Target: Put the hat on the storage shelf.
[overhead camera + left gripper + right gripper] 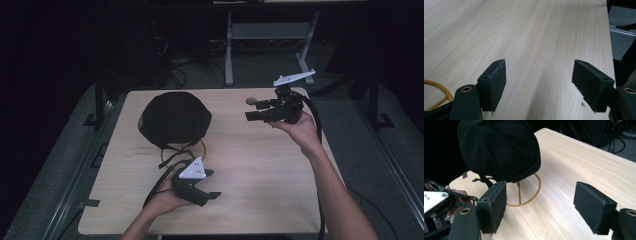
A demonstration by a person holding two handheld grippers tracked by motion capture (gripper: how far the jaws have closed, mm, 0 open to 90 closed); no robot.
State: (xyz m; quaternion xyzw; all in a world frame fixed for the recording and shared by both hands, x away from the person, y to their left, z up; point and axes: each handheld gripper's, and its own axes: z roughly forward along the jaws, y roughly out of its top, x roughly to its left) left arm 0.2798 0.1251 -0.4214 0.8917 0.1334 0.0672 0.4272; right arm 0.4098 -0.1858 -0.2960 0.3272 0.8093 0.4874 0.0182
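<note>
On the near part of the worktop the left gripper lies low in the person's left hand, its fingers spread wide with only bare wood between them. Just beyond it, black straps and a cable trail across the wood toward a yellow wire ring, the foot of a stand. On that stand sits the cap, at the left far part of the worktop: plain black, dome-shaped, matte cloth, its lower edge overhanging the ring. Nothing lies between the cap and either gripper. Farther right, the right gripper is held above the worktop, pointing left toward the cap and well apart from it; its fingers gape wide and hold nothing. A small grey disc shows just behind it near the far edge
</note>
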